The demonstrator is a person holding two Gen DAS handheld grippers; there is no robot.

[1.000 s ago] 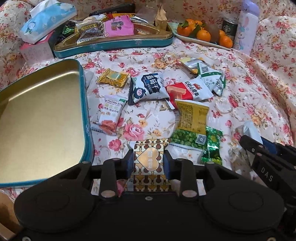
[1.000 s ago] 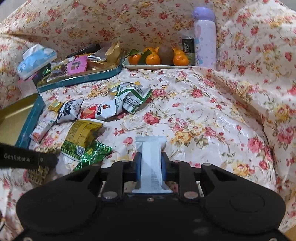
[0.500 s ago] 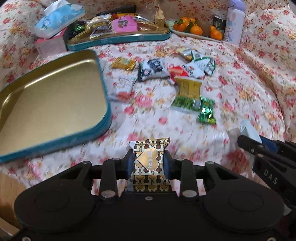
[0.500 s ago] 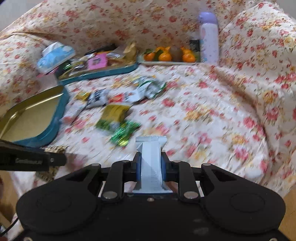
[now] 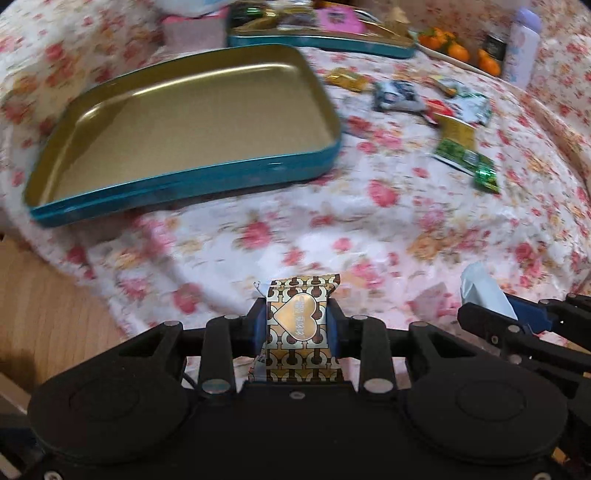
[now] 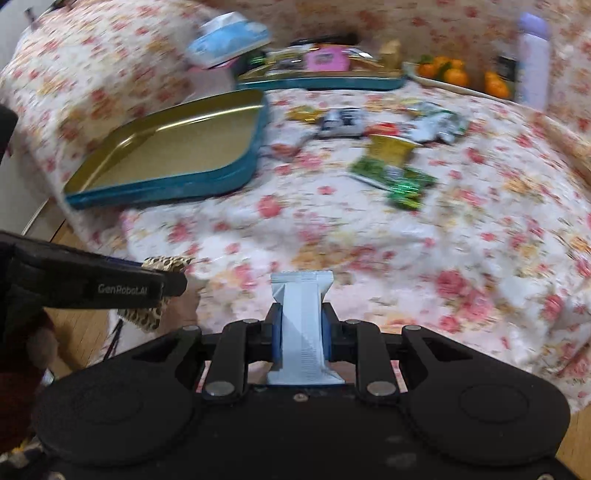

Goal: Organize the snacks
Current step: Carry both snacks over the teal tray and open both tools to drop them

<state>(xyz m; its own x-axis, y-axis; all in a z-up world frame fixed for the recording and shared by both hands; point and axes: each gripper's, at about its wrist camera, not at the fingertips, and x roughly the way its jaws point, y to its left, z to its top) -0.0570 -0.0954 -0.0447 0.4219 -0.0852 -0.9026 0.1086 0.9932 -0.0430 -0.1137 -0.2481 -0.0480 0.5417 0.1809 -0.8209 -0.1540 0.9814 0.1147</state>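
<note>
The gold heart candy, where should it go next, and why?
Probably forward and left, over the empty gold tray. The left gripper is shut on the gold heart candy, held short of the tray, which has nothing in it. The right gripper holds a white packet.

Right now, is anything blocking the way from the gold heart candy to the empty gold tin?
Nothing visible does. The gold heart candy sits clamped in the left gripper, and only bare flowered cloth lies between it and the empty tin. The loose snacks lie off to the right.

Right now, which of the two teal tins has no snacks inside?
The nearer teal tin: its gold floor is bare. The farther tin behind it holds packets.
</note>
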